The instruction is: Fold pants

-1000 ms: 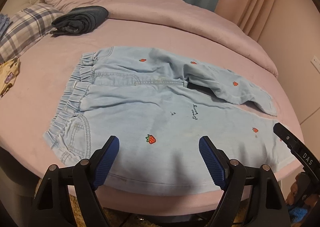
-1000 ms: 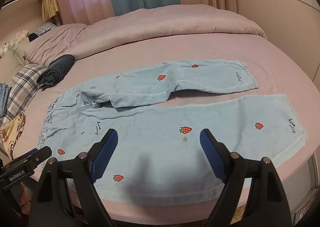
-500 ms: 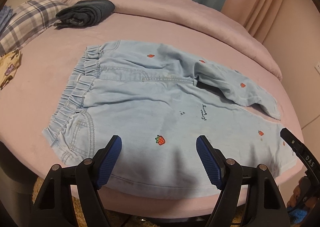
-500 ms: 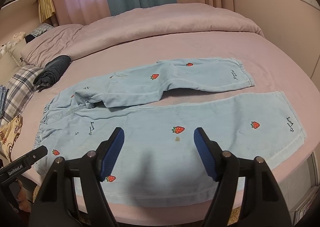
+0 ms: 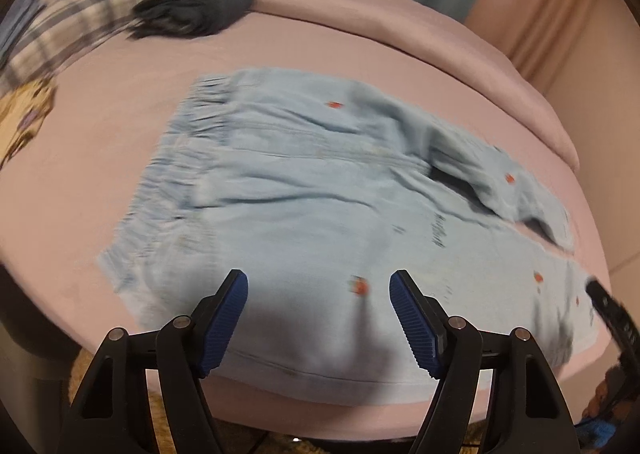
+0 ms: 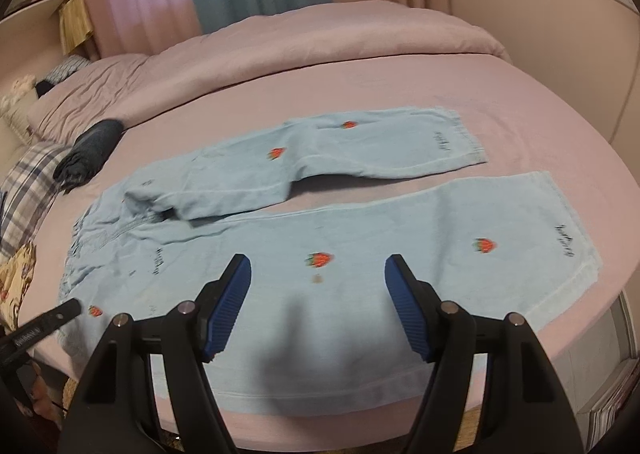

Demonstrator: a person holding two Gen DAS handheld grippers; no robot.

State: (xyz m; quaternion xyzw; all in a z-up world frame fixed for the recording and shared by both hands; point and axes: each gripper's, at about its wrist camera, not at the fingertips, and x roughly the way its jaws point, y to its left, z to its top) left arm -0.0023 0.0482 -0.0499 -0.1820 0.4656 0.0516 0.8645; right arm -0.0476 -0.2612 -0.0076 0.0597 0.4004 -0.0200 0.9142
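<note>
left wrist view: left gripper [image 5: 318, 286] spread, jaws just narrowed a bit, nothing between them; pants [image 5: 320, 210] lie past it, waistband end nearer this hand
right wrist view: right gripper [image 6: 318, 274] spread and empty too, over the near leg by the bed [image 6: 400, 86] front edge; pants' [image 6: 320, 234] long axis runs along that edge

- The pants [image 6: 360, 254] are light blue denim dotted with small red strawberries and short dark lettering, lying flat on the pink bed [image 6: 400, 86].
- In the right wrist view they run from centre left to right of the frame: gathered waistband at the left, hems at the right.
- The lower leg lies straight and smooth, reaching the bed's near edge.
- The upper leg is creased and buckled near the crotch, parted from the lower one by a strip of sheet.
- The left wrist view shows them [image 5: 320, 194] blurred, waistband at centre left.
</note>
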